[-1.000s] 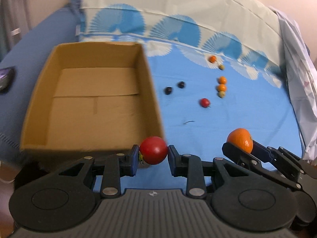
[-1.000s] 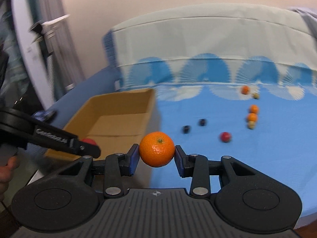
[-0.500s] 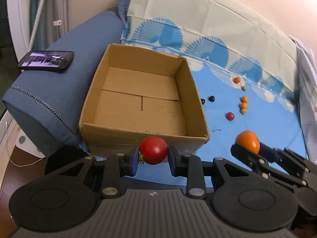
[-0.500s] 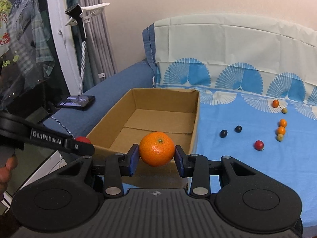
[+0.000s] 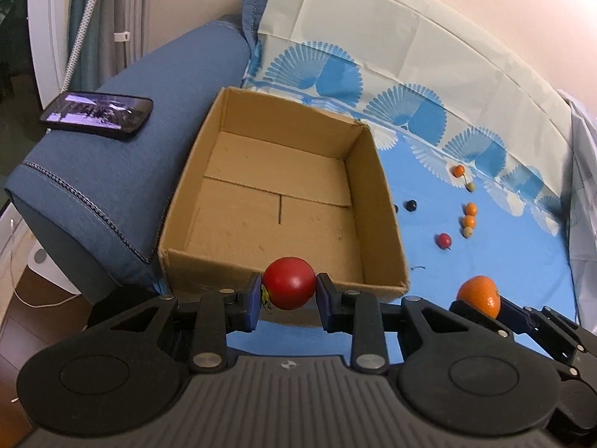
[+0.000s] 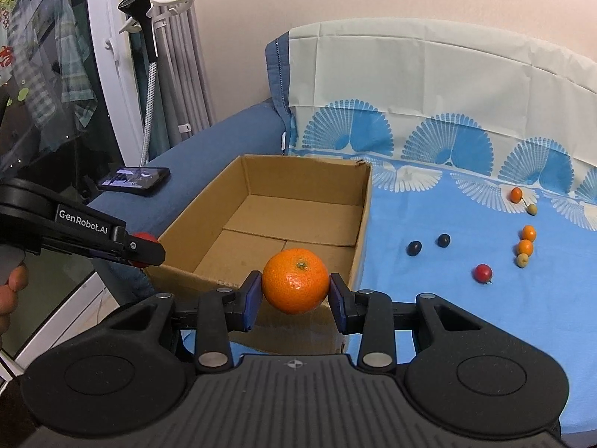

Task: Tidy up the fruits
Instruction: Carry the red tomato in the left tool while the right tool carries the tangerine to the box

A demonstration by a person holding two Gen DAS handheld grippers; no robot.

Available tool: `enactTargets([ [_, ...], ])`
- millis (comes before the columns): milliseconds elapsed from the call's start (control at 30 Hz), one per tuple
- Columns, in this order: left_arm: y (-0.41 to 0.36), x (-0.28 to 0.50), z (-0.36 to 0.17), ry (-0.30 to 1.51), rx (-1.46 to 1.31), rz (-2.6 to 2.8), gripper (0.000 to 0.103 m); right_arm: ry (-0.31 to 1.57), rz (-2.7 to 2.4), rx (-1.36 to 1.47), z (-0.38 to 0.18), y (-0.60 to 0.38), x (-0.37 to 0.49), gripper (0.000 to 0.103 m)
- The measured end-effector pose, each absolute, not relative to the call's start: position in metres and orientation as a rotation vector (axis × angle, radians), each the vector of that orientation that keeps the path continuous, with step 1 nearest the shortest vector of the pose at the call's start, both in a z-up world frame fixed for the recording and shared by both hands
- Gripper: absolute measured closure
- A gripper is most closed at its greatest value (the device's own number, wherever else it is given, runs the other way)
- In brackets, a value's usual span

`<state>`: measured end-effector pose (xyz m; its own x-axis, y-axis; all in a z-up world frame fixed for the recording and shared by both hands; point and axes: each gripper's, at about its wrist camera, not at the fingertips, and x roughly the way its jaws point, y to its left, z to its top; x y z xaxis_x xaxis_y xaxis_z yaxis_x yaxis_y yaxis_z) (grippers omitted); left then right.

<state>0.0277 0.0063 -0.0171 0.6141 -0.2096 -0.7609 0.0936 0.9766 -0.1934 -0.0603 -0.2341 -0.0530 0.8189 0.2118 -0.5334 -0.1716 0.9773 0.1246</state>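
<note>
My left gripper (image 5: 289,293) is shut on a red tomato (image 5: 289,283), held just before the near wall of an open cardboard box (image 5: 377,186). My right gripper (image 6: 294,293) is shut on an orange mandarin (image 6: 295,280), also at the box's near wall (image 6: 363,224). The box is bare inside. In the left wrist view the mandarin (image 5: 479,295) shows at lower right. In the right wrist view the tomato (image 6: 145,238) shows at left behind the left gripper's finger. Small fruits lie on the blue cloth: a red one (image 6: 483,272), two dark ones (image 6: 414,248), several orange ones (image 6: 528,233).
The box sits on a blue-patterned cloth (image 5: 503,261) over a sofa. A phone (image 5: 97,114) lies on the blue armrest left of the box. A window and a white stand (image 6: 149,26) are at the far left. A white bag (image 5: 585,171) is at the right edge.
Both grippers have drawn back and risen, so the whole box and armrest have come into view. Each still holds its fruit.
</note>
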Motion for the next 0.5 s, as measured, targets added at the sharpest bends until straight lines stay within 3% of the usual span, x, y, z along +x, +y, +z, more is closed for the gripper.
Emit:
enactTargets([
  [500, 0.017, 0.076, -0.020, 0.886, -0.127, -0.134, 0.069, 0.606, 0.234, 0.061, -0.064, -0.215, -0.011, 0.063],
])
